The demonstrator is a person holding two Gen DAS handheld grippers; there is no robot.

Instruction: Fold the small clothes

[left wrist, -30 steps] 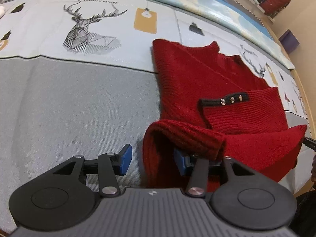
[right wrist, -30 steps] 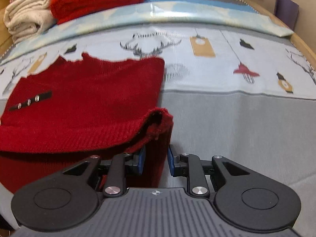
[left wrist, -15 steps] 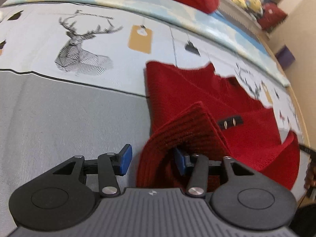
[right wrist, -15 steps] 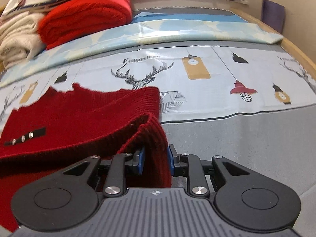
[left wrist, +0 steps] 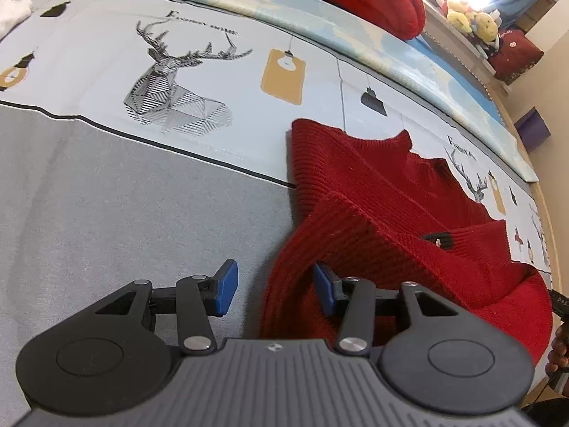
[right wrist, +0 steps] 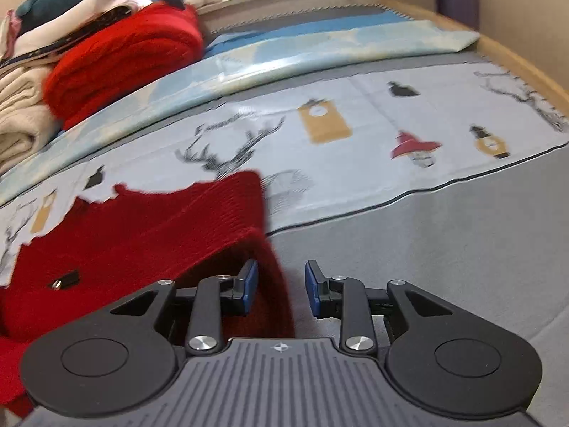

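Observation:
A dark red knitted sweater (left wrist: 355,185) lies on the bed cover (left wrist: 124,195), its near part folded up over itself. A black tab with metal buttons (left wrist: 439,240) peeks from under the fold. My left gripper (left wrist: 274,284) is open: the folded edge hangs between its jaws against the right pad, and the left pad stands clear. In the right wrist view the sweater (right wrist: 142,235) fills the left side. My right gripper (right wrist: 280,286) is opening, with the hem resting by its left pad and a gap before the right pad.
Folded clothes are stacked at the back: a bright red knit (right wrist: 124,49) and beige pieces (right wrist: 17,114). Plush toys (left wrist: 469,21) sit on a ledge, with a purple box (left wrist: 533,131) beyond the bed's wooden edge. A hand (left wrist: 558,341) shows at the right border.
The lifted hem has travelled forward over the sweater and now covers part of the black tab. The right jaws, earlier shut on the hem, have parted. The left jaws kept their width.

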